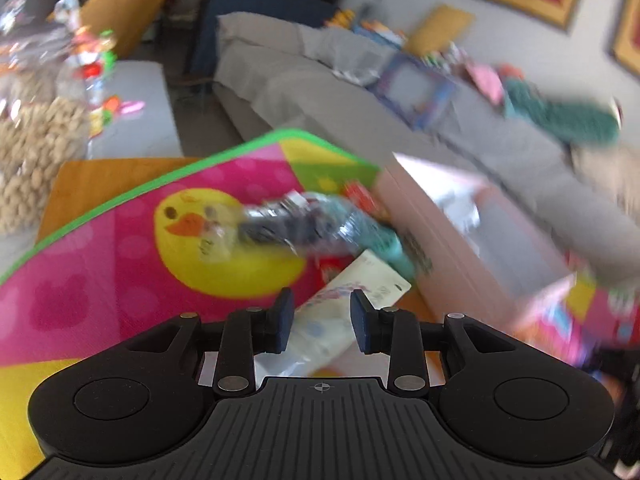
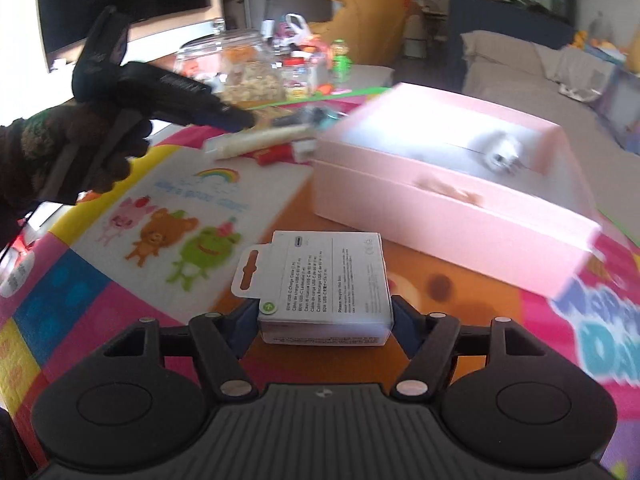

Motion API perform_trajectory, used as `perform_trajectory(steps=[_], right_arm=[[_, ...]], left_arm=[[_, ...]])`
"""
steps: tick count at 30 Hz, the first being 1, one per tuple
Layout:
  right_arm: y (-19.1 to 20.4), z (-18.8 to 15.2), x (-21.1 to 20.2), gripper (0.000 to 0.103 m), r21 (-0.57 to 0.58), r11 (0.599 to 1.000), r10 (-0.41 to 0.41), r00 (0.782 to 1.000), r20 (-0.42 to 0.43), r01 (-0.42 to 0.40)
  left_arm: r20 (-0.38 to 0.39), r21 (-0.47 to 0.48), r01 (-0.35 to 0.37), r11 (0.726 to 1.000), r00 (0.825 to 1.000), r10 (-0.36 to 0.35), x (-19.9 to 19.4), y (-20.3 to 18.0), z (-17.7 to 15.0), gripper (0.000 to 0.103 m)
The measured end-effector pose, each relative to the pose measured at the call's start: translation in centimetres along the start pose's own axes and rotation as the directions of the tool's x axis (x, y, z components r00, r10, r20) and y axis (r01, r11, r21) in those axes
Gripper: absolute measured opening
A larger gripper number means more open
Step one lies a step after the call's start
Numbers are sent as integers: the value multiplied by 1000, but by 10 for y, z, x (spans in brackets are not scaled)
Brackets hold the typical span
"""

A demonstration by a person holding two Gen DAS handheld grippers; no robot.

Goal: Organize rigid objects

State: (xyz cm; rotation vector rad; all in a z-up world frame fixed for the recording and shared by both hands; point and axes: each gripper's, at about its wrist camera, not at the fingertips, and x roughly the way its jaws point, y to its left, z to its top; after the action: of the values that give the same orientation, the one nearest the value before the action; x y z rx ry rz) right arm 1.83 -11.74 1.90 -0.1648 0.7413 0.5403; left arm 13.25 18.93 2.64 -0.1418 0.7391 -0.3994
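Observation:
My right gripper (image 2: 324, 312) is shut on a small white cable box (image 2: 324, 280) with a hang tab, held just above the colourful play mat (image 2: 120, 280). A pink open box (image 2: 452, 184) stands ahead to the right with a small white object (image 2: 500, 156) inside. My left gripper (image 1: 322, 312) is open and empty, hovering over a white flat packet (image 1: 344, 304). Beyond it lie a blurred plastic bag of dark items (image 1: 296, 224) and a teal object (image 1: 384, 240). The pink box also shows in the left wrist view (image 1: 460, 224). The left gripper shows in the right wrist view (image 2: 240, 118), over a cream tube (image 2: 260, 142).
A jar of nuts (image 1: 36, 152) and small toys (image 1: 100, 60) stand at the left. A grey sofa (image 1: 320, 92) with clutter lies behind. Jars and toys (image 2: 256, 72) stand at the table's far edge. A red packet (image 2: 276, 154) lies next to the tube.

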Motion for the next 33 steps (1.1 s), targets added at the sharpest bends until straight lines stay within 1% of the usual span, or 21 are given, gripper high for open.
perform_trajectory(steps=[1,3,4,5,8,11,13,15,16,18,20,22,23,26,27,28,30,31,33], right_arm=[[-5,-2,-1,69,12,1000,-11,1000,-7,11],[-13,-7,-2,69,34,999,-22,1000,-5,22],[-14,-7,-2,69,36,999,-26,1000,2,26],[-13,-8,-1,71,37,999,-28,1000,5,28],[-9,-8,2,78,32,999,-34,999,16,33],[-4,-11,3,80,-3,998,-57,998,28,57],[-6,-11,2,80,3,999,-53,998,29,53],[-7,-11,3,80,10,999,-50,998,32,50],[-6,-10,4,81,10,999,-52,998,32,52],[-5,-10,6,82,6,999,-55,998,32,54],[-4,-8,7,82,5,998,-56,998,32,56],[-5,-8,8,82,6,999,-53,998,33,53],[-5,-8,8,82,10,999,-50,998,34,50],[-7,-7,9,82,21,999,-46,998,36,45],[-6,-7,8,82,17,999,-48,998,36,48],[-5,-7,8,81,12,998,-57,998,36,57],[-3,-9,4,72,1,997,-75,996,42,75],[-3,-9,1,68,-1,997,-72,997,41,72],[-3,-11,-7,68,5,998,-68,997,43,68]], left_arm=[[-30,60,-9,998,1000,11,2,-9,-4,39],[-45,168,-50,985,997,58,3,-25,-11,43],[-45,205,-70,976,996,81,5,-31,-13,45],[-51,218,-81,973,994,94,6,-34,-12,46],[-62,201,-85,976,993,100,14,-36,-8,47],[-83,217,-96,971,990,116,21,-42,-8,49],[-108,236,-107,966,985,135,27,-46,-11,50],[-83,278,-134,951,983,162,27,-54,-15,48],[-78,283,-140,949,983,168,26,-56,-16,46],[-78,260,-145,955,982,170,27,-57,-16,44],[-71,188,-157,970,982,173,26,-54,-17,44],[-57,128,-171,977,982,179,25,-52,-18,44],[-49,123,-180,976,981,187,25,-53,-20,44],[-19,158,-221,962,974,227,25,-62,-25,44],[-8,159,-235,959,971,239,23,-66,-27,41],[-2,159,-238,958,970,241,21,-70,-30,35],[1,168,-218,961,975,221,14,-79,-38,31],[4,174,-211,962,977,214,10,-85,-43,31],[15,198,-197,960,980,198,-2,-98,-55,30]])
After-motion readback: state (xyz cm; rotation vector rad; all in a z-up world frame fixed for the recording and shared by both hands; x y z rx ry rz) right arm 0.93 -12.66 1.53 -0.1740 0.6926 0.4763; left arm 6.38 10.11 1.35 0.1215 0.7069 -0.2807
